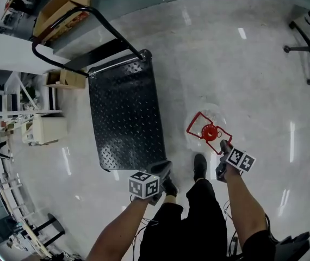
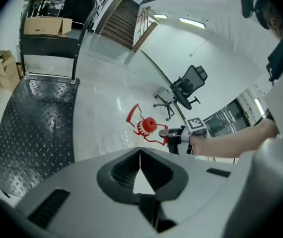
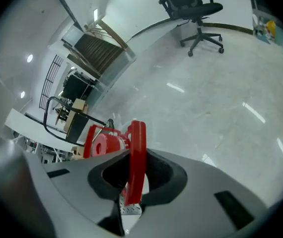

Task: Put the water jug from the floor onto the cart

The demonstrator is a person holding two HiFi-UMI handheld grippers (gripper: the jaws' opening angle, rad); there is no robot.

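The jug (image 1: 209, 117) is standing upright on the floor (image 1: 253, 75). It is sitting near the right edge of the cart (image 1: 123, 113), apart from it and level with the deck's near half. The right hand-held gripper (image 1: 223, 145) is gripping the jug's red handle (image 3: 136, 152) on its near side, and the right gripper view is showing the red bar pinched between both pads. The left hand-held gripper (image 1: 165, 166) is hanging by the cart's near right corner, closed, with its jaws pressing together on nothing. An office chair (image 1: 309, 42) is standing at the floor's far right.
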